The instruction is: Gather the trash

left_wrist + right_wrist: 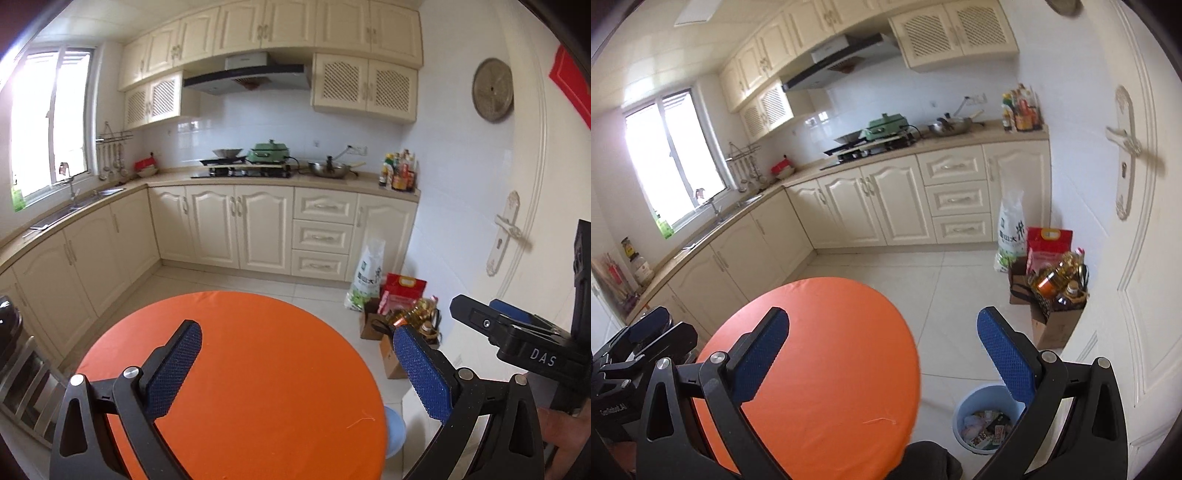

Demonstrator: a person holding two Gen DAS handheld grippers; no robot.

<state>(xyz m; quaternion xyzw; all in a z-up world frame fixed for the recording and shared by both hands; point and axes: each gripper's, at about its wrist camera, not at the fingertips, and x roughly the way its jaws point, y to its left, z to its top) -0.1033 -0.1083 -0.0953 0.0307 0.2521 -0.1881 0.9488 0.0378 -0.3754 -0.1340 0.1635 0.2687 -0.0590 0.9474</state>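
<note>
With the orange tabletop (827, 354) bare and the trash (984, 426) sitting in the blue bin (964, 410) on the floor at its 4 o'clock, collecting looks done; left gripper (295, 373) and right gripper (882, 356) both wide, empty.

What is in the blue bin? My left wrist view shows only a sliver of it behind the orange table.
Observer: The right wrist view looks down into it. The blue bin stands on the floor beside the orange table and already holds wrappers and crumpled paper.
Operator: I see only one side of the right gripper. Is it carrying anything?
Observer: No. The right gripper is open, with nothing between its blue pads.
</note>
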